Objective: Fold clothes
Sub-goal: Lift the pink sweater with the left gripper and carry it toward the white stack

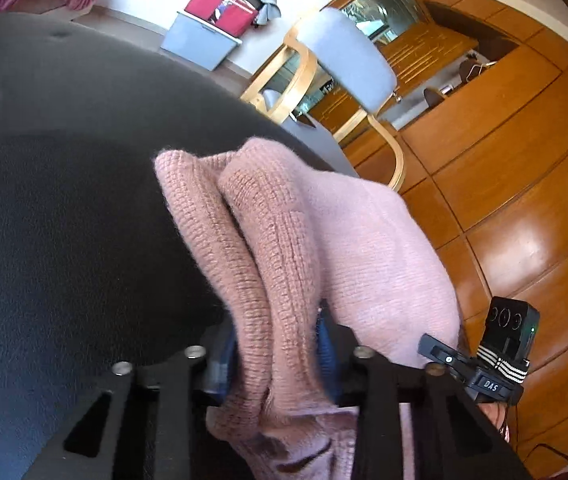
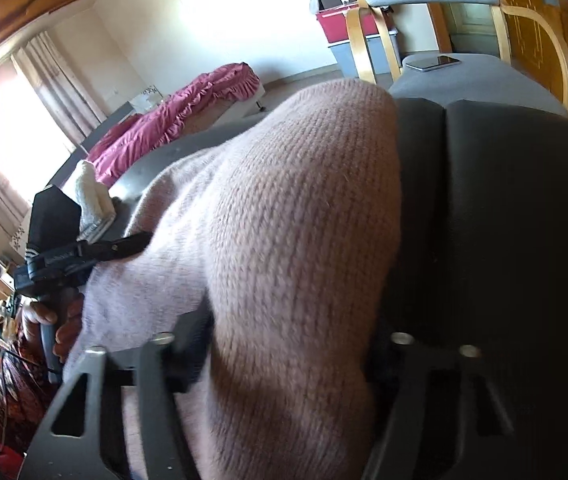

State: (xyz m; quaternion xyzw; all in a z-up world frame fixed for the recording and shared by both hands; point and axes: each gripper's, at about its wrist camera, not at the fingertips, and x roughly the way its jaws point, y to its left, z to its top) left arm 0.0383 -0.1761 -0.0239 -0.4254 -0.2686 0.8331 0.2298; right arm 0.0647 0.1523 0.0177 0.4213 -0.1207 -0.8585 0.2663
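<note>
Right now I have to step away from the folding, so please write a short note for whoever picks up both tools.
Left tool: shut on a bunched, doubled edge of the pink knit sweater.
Right tool: shut on another part of the same sweater, which fills the space between its fingers.
Where things are: the sweater hangs between both tools over the dark padded surface, one end draped onto it. The grey chair stands behind.
Done: both grips taken.
Left: the fold is unfinished; lay the sweater flat, complete the fold, release.
</note>
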